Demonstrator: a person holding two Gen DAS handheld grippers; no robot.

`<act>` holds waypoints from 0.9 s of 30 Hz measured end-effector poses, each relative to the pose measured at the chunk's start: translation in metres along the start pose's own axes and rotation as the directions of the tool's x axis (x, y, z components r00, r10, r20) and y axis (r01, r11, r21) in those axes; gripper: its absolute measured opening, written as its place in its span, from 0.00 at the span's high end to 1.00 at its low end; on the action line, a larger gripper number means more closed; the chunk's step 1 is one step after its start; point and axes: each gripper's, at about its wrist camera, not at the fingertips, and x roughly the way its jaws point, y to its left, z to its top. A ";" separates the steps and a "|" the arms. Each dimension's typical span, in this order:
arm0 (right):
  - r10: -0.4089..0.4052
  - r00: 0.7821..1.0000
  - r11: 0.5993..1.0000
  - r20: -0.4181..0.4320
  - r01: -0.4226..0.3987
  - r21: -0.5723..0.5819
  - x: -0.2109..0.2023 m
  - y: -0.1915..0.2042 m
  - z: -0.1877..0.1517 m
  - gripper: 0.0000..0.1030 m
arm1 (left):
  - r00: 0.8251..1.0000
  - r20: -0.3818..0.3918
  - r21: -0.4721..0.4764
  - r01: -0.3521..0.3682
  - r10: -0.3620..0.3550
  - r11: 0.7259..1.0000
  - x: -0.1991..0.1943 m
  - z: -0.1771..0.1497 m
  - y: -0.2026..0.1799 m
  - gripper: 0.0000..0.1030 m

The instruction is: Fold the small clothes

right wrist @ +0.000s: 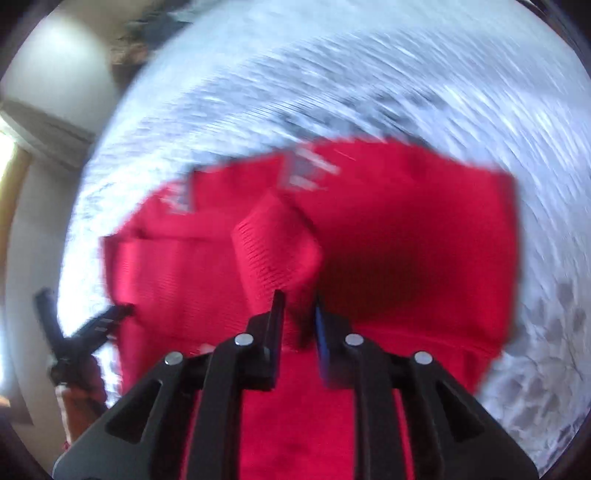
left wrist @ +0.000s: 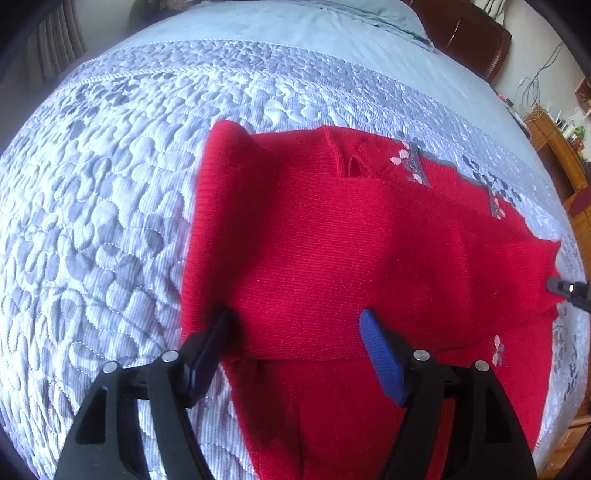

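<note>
The bed (left wrist: 110,229) fills nearly everything here, spread with a pale blue quilted coverlet stitched in grey leaf and flower shapes. Past the quilted part lies a plain light-blue sheet (left wrist: 295,26), and behind that a dark brown padded headboard (left wrist: 465,33). Off to the far right edge there's a wooden sideboard (left wrist: 554,140) crowded with small clutter and trailing cables against a light wall.

Flat on the coverlet sits the red knitted sweater (left wrist: 332,240), partly folded, one sleeve laid across the body, pink and grey flower motifs showing near its upper and right edges. In the right wrist view the picture is smeared with motion, and a ribbed red cuff (right wrist: 277,247) stands up just ahead of the fingers.

The left gripper (left wrist: 295,321) hangs over the near edge of the sweater, jaws spread wide, nothing between the blue pads. The right gripper (right wrist: 299,306) has its jaws drawn close with a narrow gap; red knit lies right at that gap, but through the blur I can't tell whether it's pinched.
</note>
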 end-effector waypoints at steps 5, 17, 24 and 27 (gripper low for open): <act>0.130 0.992 0.987 0.000 -0.129 0.101 0.010 -0.044 -0.004 0.62 | 1.000 0.018 -0.051 -0.003 0.004 0.999 -0.011 0.000 -0.002 0.28; 0.157 0.986 0.987 0.052 -0.158 0.018 -0.004 -0.028 0.011 0.97 | 0.994 0.103 -0.102 -0.023 0.034 0.995 -0.040 0.011 -0.002 0.27; -0.020 0.998 1.000 0.068 0.020 0.002 -0.016 -0.044 0.028 0.96 | 0.986 0.058 -0.034 -0.152 0.154 0.988 -0.009 0.018 -0.015 0.24; -0.063 0.997 0.998 0.033 0.063 0.018 0.002 -0.058 0.024 0.87 | 0.984 0.012 -0.049 -0.176 0.177 0.983 0.015 0.014 -0.011 0.22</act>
